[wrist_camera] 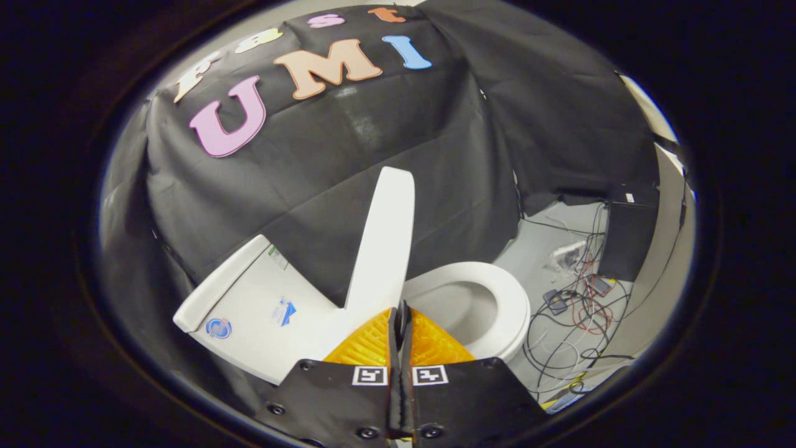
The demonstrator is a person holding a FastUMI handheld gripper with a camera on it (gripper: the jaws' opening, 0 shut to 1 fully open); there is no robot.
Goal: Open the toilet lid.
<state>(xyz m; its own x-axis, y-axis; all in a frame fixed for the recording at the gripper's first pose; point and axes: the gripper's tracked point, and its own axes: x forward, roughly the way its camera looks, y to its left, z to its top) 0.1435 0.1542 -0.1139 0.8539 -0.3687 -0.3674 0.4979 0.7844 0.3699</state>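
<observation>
A white toilet stands against the black cloth wall and looks tilted from here. Its lid [382,236] is raised, seen almost edge-on, rising between the tank [249,298] and the seat ring [504,292]. The open bowl [463,308] shows inside the ring. My gripper [402,311] is shut, its fingers pressed together with nothing visible between them. The fingertips sit just in front of the lid's lower end, beside the near rim of the seat. I cannot tell whether they touch the lid.
A tangle of cables [578,311] and small devices lies on the pale floor beyond the seat. A black box [628,239] stands behind the cables. The black cloth wall [311,162] hangs close behind the tank and lid.
</observation>
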